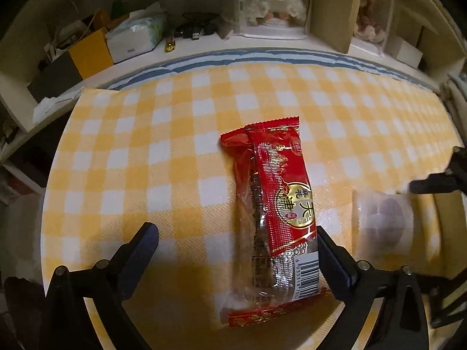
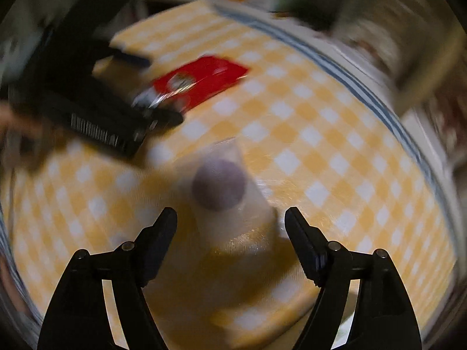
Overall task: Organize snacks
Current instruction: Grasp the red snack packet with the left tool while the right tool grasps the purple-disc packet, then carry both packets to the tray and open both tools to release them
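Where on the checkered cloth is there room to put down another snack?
The yellow checkered cloth is bare to the left of the red snack packet, and across the far strip up to the blue-striped edge. It is crowded on the right: the clear-wrapped purple snack lies there, near the packet, with the right gripper over it.

Colours and patterns on the table

Tablecloth [image 1: 175,151]: yellow-and-white check, blue-and-white striped border. Snack packet [image 1: 277,192]: red with gold emblem, clear panel, white barcode patch. Wrapped pastry [image 2: 219,185]: purple, in clear film. Gripper fingers [image 1: 140,250]: black, with dark blue pads.
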Available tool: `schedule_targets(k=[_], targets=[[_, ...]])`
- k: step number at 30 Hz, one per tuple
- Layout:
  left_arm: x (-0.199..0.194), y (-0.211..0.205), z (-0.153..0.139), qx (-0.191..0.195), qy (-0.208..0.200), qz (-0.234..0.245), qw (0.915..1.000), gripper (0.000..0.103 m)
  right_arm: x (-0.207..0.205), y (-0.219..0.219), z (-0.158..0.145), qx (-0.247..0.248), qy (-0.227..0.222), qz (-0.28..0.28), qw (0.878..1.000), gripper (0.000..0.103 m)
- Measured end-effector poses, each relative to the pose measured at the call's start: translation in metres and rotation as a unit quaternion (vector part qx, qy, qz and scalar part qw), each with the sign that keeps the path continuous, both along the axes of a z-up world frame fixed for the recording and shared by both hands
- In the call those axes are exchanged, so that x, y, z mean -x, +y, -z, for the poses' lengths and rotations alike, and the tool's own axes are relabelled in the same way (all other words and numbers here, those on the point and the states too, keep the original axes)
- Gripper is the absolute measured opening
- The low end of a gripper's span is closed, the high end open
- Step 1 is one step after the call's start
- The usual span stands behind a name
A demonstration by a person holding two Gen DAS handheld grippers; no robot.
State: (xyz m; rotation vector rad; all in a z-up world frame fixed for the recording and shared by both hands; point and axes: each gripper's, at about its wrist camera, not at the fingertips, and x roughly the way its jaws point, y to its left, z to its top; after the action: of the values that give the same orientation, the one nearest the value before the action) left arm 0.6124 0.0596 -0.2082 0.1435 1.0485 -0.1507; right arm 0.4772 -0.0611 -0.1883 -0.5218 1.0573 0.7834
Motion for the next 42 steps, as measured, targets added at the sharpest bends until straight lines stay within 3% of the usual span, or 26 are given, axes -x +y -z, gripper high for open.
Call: schedule_targets(k=[4,5,6,7,12,16,26,34,42], targets=[[-0.007,0.006,-0.010,0.038,0.007,-0.007,0.9992,0.075,-0.001,0.016,0.008,0.028,-0.009,-0.057,0.998,0.077],[-0.007,0.008,-0.013,0.052,0.009,-0.012,0.9985,0.067,-0.005,0.017,0.008,0.025,-0.004,-0.060,0.998,0.073],[-0.010,0.009,-0.015,0.070,0.013,-0.015,0.9974,0.063,-0.010,0.018,0.008,0.020,0.009,-0.061,0.998,0.061],[-0.011,0.010,-0.016,0.079,0.015,-0.017,0.9966,0.055,-0.014,0.020,0.009,0.017,0.019,-0.060,0.998,0.058],[-0.019,0.003,-0.015,0.071,0.021,-0.020,0.9970,0.045,-0.017,0.024,0.009,0.016,0.029,-0.051,0.998,0.054],[-0.011,0.000,-0.018,0.080,0.014,-0.028,0.9963,0.035,-0.021,0.015,0.006,-0.009,0.038,-0.004,0.999,0.052],[0.041,-0.001,-0.059,0.112,-0.040,-0.032,0.9924,0.034,-0.022,-0.017,-0.023,-0.090,0.049,0.100,0.990,0.050],[0.095,-0.025,-0.103,0.110,-0.072,0.002,0.9914,0.034,0.001,-0.061,-0.076,-0.166,0.032,0.182,0.969,0.050],[0.141,-0.064,-0.141,0.129,-0.095,0.036,0.9864,0.034,0.031,-0.113,-0.113,-0.188,0.006,0.230,0.955,0.050]])
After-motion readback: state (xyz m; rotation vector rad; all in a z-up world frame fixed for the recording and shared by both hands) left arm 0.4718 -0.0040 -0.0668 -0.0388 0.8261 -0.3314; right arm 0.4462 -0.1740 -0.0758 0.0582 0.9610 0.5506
